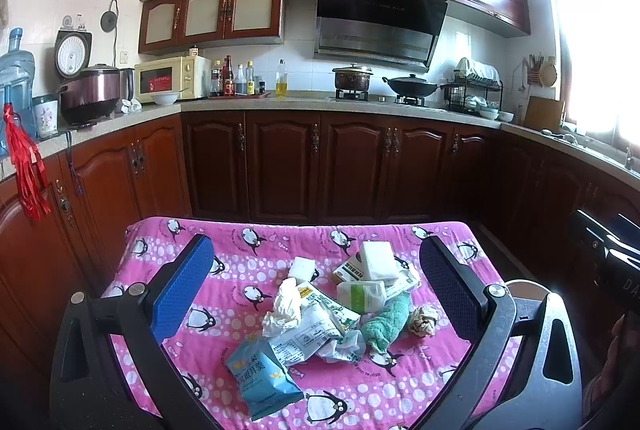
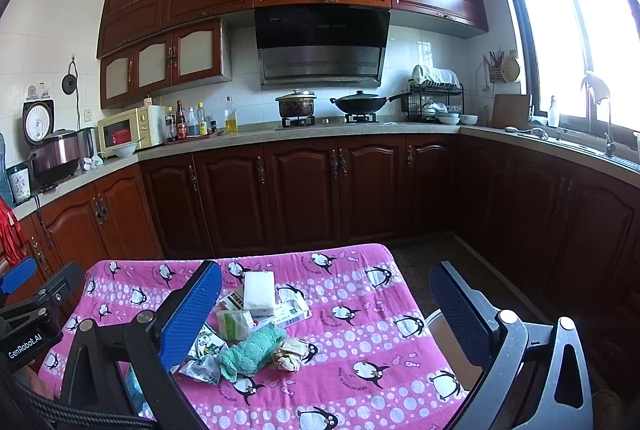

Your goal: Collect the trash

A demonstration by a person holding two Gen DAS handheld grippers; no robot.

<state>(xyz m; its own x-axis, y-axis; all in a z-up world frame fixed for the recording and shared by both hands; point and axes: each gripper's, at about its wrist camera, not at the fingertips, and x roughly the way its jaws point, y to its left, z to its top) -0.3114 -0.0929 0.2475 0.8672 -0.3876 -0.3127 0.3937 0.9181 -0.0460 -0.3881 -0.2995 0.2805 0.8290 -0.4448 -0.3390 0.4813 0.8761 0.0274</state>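
Pink penguin-print cloth [image 1: 248, 262] covers the worktop, white dots and black-white penguins all over. Trash pile sits mid-cloth, pieces overlapping and touching.

Largest piece: white printed snack wrapper [image 1: 308, 334], crumpled flat, green print at its edges, centre of the pile. Blue snack bag [image 1: 260, 378] lies at the near edge, puffed, yellow lettering, touching the wrapper. White foam block [image 1: 378, 260] rests on top of a flat green-and-white carton [image 1: 352, 270] at the far side. Green-white pouch [image 1: 362, 296] just nearer than that. Teal fuzzy cloth [image 1: 390, 322] bunched up on the right of the pile, against the pouch. Crumpled white tissue [image 1: 286, 306] on the left side, a smaller white block [image 1: 303, 267] just behind it. Brownish paper wad [image 1: 422, 320] just right of the teal cloth, maybe a wrapper, too small to tell.

Left gripper [image 1: 316, 290] hovers over the pile, blue-padded fingers [image 1: 184, 286] spread wide, nothing between them. Right gripper [image 2: 326, 314] is over the right part of the cloth, fingers [image 2: 192, 314] wide apart too, holding nothing; pile sits near its left finger. Round bin rim [image 1: 524, 288] shows just beside the worktop's right edge.
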